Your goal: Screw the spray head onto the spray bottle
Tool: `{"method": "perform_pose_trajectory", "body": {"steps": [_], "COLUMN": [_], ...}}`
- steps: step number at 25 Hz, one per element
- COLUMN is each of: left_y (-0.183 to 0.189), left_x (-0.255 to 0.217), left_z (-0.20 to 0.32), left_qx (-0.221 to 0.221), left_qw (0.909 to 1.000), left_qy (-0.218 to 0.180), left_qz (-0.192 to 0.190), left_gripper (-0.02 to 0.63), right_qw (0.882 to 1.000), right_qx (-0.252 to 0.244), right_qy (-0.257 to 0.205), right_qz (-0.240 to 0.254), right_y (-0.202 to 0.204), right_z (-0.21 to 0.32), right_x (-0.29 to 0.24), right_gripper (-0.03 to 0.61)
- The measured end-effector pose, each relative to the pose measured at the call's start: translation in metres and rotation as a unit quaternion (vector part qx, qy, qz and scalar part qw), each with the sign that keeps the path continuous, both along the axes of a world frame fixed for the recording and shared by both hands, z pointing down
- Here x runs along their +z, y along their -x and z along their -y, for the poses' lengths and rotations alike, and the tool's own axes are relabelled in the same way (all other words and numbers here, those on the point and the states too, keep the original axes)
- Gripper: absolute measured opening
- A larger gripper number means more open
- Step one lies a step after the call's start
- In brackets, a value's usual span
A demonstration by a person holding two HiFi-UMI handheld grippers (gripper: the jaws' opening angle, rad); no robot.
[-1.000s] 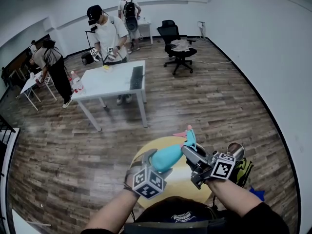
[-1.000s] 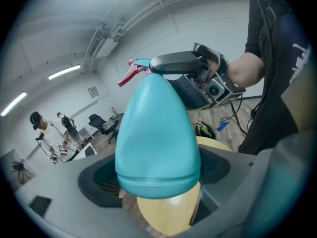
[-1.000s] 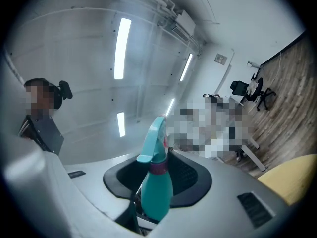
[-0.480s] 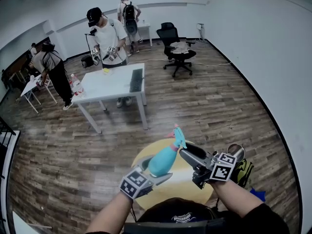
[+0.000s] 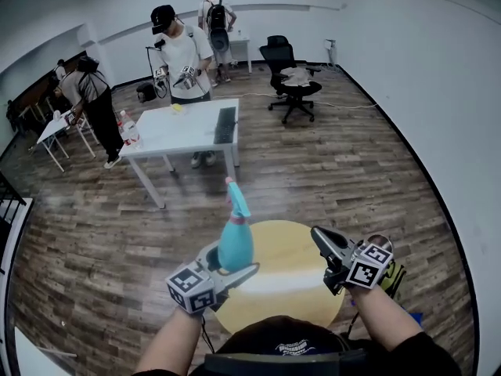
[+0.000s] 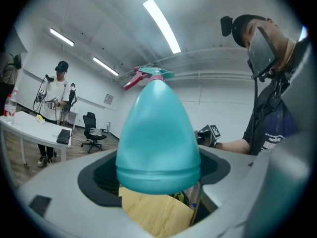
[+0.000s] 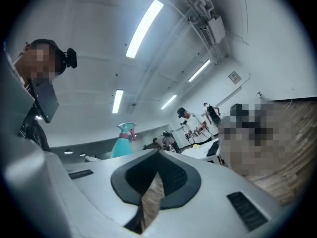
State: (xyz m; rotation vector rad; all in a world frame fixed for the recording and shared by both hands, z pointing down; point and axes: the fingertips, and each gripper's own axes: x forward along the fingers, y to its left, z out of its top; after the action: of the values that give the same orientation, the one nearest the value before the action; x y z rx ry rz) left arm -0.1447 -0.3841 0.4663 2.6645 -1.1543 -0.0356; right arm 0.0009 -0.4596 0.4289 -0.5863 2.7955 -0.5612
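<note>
Head view: left tongs (image 5: 229, 265) gripping spray bottle (image 5: 235, 240), right tongs (image 5: 322, 236) closing empty, withdrawn.

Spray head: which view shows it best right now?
Head view: the spray head shows whole atop the bottle. Left gripper view foreshortens it behind the bottle's body; right gripper view shows it small and far.

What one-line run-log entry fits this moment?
left tongs: shut on spray bottle, upright | spray head: on bottle | right tongs: closing, empty, apart from bottle
</note>
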Motion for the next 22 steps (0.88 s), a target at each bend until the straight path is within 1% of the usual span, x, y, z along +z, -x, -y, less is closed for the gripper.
{"method": "perform_pose_trajectory", "body": {"steps": [5, 9, 12, 17, 22], "left_y": [0.019, 0.033, 0.038, 0.034, 0.028], "left_x": [-0.003, -0.002, -0.004, -0.004, -0.004], "left_z": [-0.006, -0.007, 0.0, 0.001, 0.0], "left_qx": [-0.018, -0.036, -0.04, -0.037, -0.03], "left_qw": [0.9991, 0.998, 0.9974, 0.9977, 0.9985], "left_qy": [-0.008, -0.016, -0.016, -0.014, -0.018], "left_qz": [-0.038, -0.05, -0.057, -0.055, -0.043], "left_gripper": [0.449, 0.449, 0.449, 0.449, 0.451], "right_qw": [0.999, 0.999, 0.999, 0.999, 0.999], "right_qx": [0.018, 0.023, 0.027, 0.029, 0.026], "right_qy": [-0.017, -0.004, 0.012, 0.02, 0.02], "right_qz": [-0.029, -0.034, -0.02, -0.002, 0.001], "right_y": [-0.007, -0.009, -0.01, -0.011, -0.01], "right_z": [0.008, 0.015, 0.027, 0.032, 0.032], "right_x": [0.011, 0.021, 0.023, 0.021, 0.018], "right_gripper": [0.015, 0.015, 0.015, 0.014, 0.015]}}
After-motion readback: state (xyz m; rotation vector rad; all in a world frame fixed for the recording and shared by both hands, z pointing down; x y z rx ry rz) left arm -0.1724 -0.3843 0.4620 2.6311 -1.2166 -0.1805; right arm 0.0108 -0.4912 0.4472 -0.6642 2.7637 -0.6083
